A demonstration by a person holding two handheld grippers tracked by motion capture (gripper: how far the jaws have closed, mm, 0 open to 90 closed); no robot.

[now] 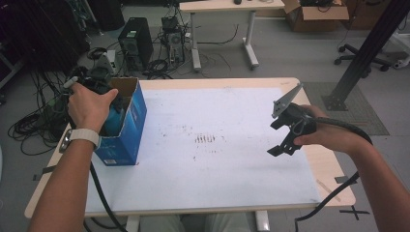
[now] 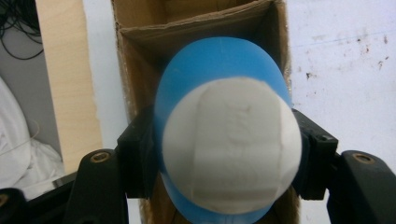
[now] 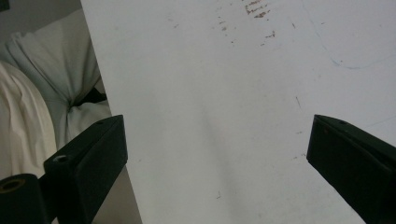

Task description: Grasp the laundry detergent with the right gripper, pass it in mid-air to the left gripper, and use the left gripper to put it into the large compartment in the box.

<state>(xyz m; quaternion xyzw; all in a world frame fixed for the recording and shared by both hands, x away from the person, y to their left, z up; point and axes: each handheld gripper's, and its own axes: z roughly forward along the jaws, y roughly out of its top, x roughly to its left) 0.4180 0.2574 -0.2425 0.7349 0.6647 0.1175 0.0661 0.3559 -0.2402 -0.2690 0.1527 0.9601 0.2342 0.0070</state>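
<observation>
An open blue carton stands upright at the table's left edge, its brown cardboard inside visible in the left gripper view. My left gripper is shut on a rounded blue object with a white end, held in the carton's mouth. In the high view the person's left hand covers that gripper above the carton. My right gripper hovers over the right side of the white sheet. Its jaws stand wide apart with nothing between them.
The white sheet covers most of a light wooden table. On the floor behind are a computer tower, tangled cables, another desk, a cardboard box and a black slanted pole.
</observation>
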